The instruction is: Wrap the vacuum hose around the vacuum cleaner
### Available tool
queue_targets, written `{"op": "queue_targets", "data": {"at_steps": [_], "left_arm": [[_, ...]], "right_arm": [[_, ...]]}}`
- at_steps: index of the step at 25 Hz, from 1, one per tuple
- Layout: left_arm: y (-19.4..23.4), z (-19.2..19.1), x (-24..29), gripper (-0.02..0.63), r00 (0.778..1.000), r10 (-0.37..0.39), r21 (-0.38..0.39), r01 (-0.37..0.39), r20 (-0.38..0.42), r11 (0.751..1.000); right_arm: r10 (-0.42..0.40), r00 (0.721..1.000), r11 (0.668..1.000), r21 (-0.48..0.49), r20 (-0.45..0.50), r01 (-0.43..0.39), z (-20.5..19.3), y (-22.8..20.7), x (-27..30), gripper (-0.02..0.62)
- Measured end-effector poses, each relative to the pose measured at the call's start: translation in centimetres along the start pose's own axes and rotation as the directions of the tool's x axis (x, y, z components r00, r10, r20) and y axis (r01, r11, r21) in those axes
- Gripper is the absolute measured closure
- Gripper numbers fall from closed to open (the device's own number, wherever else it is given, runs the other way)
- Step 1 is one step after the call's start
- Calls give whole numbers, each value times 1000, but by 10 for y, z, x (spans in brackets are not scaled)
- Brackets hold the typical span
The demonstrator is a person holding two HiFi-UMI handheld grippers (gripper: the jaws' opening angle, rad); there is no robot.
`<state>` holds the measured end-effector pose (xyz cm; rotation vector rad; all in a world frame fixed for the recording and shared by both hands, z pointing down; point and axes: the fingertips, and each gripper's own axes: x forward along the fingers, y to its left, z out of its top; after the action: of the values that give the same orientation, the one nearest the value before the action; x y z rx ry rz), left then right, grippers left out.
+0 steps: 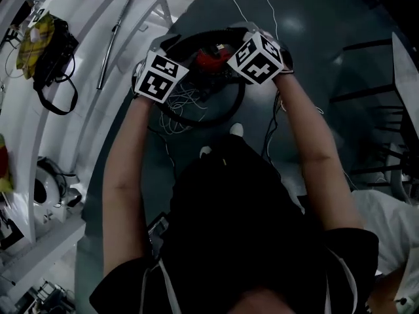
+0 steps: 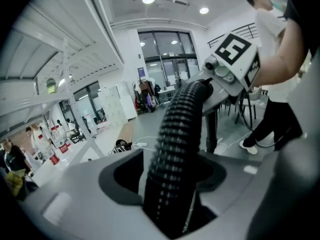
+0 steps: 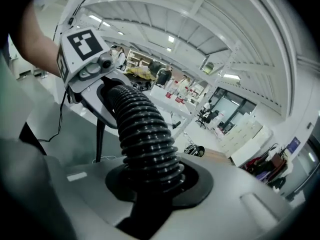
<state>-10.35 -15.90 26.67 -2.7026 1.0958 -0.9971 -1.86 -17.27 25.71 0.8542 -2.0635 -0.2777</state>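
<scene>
Pinches the black ribbed plastic vacuum hose [image 3: 145, 134] firmly in the right gripper's [image 3: 150, 179] jaws. Keeps the left gripper's [image 2: 167, 181] jaws apart, with the same hose loose between them (slim gaps either side). Shows, from the head view, the hose curving about the red-and-black vacuum cleaner [image 1: 211, 59] on the dark grey floor [image 1: 314, 57], at twelve o'clock from the white shoe tips [image 1: 236, 129].
</scene>
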Motion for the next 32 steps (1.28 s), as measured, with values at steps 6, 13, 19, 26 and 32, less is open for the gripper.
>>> {"op": "queue_targets", "data": {"at_steps": [6, 13, 19, 26, 32], "left_arm": [[23, -43, 4, 345, 996, 62, -75, -67, -64, 995], [34, -73, 27, 359, 985, 136, -128, -150, -110, 980], [48, -73, 52, 370, 975, 174, -141, -193, -139, 971], [48, -52, 77, 449, 980, 167, -122, -180, -110, 976], [64, -32, 82, 449, 973, 193, -73, -203, -126, 977]], "right_arm": [[11, 1000, 995, 102, 4, -12, -6, -33, -4, 489], [8, 1000, 983, 183, 6, -8, -22, -60, -4, 491], [28, 999, 956, 290, 46, -40, -35, -83, -12, 497], [40, 999, 943, 331, 26, -46, -65, -105, -11, 494], [84, 996, 919, 386, 10, -81, -106, -103, 8, 467]]}}
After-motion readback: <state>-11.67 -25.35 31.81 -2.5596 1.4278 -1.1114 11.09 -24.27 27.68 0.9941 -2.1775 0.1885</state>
